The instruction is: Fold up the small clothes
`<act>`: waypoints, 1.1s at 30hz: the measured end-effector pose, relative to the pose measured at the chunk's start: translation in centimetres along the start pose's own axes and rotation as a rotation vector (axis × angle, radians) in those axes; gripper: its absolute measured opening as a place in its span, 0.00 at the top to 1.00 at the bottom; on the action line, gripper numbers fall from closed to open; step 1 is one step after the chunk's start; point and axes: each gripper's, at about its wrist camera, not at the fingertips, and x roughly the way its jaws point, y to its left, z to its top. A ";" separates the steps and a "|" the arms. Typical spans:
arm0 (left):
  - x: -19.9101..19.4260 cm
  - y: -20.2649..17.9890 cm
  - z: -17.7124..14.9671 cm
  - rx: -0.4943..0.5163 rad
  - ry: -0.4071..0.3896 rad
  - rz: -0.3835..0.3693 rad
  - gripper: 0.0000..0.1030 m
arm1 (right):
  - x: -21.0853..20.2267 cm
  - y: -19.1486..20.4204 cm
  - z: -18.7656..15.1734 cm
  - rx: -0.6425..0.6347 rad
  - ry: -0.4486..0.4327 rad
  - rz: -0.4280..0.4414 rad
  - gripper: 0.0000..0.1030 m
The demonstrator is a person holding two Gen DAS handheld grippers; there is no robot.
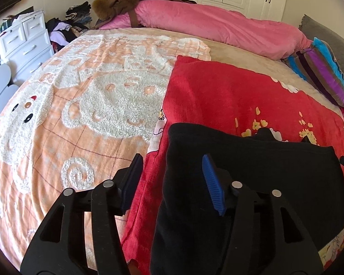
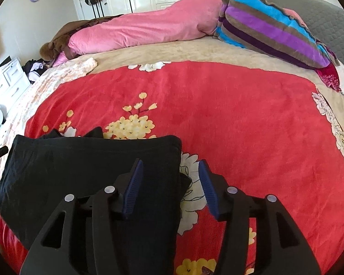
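Your left hand-held gripper (image 1: pixel 172 174) stands with its jaws apart over the left edge of the folded black garment (image 1: pixel 252 171), gripping nothing. Your right hand-held gripper (image 2: pixel 170 176) is likewise parted over the garment's right edge, pads clear. The garment lies on the red floral blanket (image 2: pixel 217 105) near the bed's (image 2: pixel 183 50) front edge.

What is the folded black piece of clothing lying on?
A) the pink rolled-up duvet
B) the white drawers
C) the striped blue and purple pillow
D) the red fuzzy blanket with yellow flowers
D: the folded black piece of clothing rests flat on the red fuzzy blanket with yellow flowers, whose red shows all around its edges in both wrist views.
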 end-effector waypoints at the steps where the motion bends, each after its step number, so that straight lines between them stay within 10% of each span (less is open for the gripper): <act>1: -0.1 0.0 0.0 0.002 -0.002 0.001 0.52 | -0.2 0.0 -0.1 0.001 -0.004 -0.002 0.48; 18: -4.3 -0.2 1.1 0.030 -0.069 0.001 0.21 | -5.0 0.6 -0.7 0.030 -0.072 0.016 0.38; 33: -5.6 -0.7 0.6 0.048 -0.070 -0.002 0.14 | -8.1 1.1 -2.9 0.057 -0.073 0.040 0.35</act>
